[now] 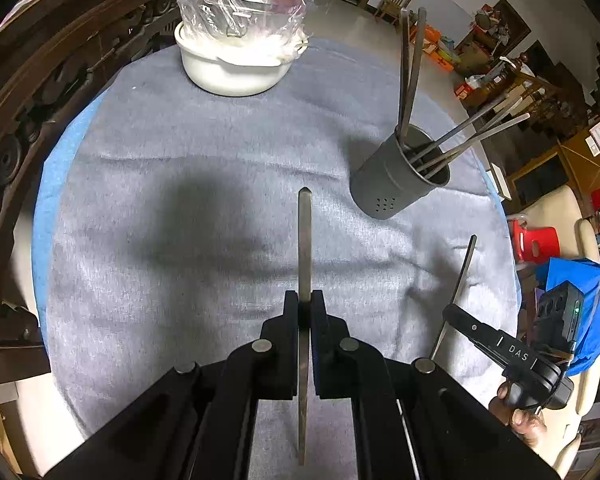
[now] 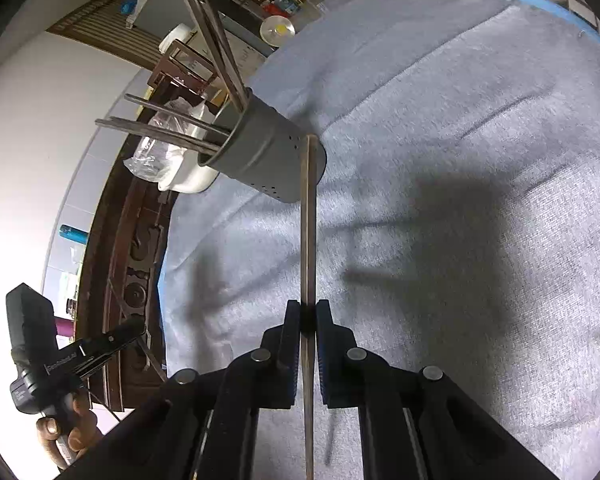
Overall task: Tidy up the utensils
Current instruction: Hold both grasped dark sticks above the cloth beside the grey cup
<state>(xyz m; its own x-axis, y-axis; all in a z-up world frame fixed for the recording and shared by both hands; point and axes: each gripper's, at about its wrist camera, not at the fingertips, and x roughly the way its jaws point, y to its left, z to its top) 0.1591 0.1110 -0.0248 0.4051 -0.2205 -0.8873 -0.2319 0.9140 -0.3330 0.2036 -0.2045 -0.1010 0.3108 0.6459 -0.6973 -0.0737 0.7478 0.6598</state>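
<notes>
A dark grey utensil holder [image 1: 402, 174] stands on the grey cloth at the right, with several metal utensils [image 1: 410, 76] sticking out; it also shows in the right wrist view [image 2: 266, 158]. My left gripper [image 1: 305, 300] is shut on a flat metal utensil [image 1: 304, 240], held above the cloth with its handle end pointing forward. My right gripper [image 2: 309, 310] is shut on another thin metal utensil [image 2: 309, 220], whose tip reaches toward the holder. The right gripper also shows in the left wrist view [image 1: 452, 310] with its utensil [image 1: 466, 264].
A white pot [image 1: 236, 64] with a clear plastic bag on top stands at the far side of the round table [image 1: 44, 184]. A carved dark wood chair [image 1: 28, 120] lines the table's left edge. Chairs and clutter fill the room to the right.
</notes>
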